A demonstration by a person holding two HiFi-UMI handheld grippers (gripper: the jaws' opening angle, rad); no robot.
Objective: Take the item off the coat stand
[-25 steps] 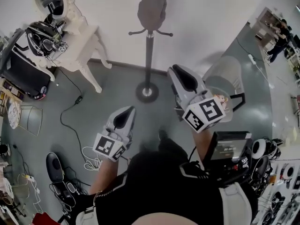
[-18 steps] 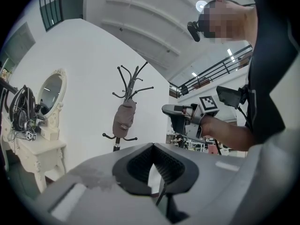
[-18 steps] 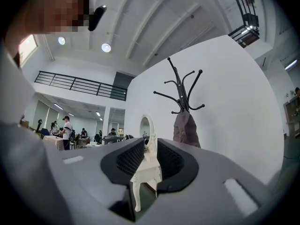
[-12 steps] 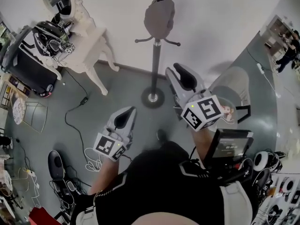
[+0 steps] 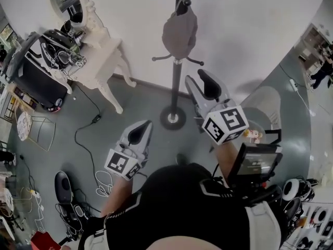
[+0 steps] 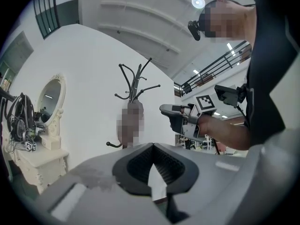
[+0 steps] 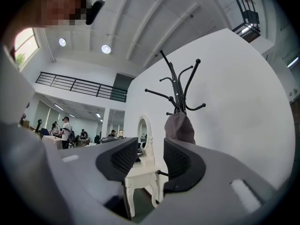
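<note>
Plainly, grey item (image 5: 179,33) hangs vertically — narrow end up (on coat stand (image 5: 177,87)).

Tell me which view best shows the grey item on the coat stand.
The right gripper view: the grey item hangs sharp and side-on from the coat stand. The head view foreshortens it from above; the left gripper view shows it only as a blur.
</note>
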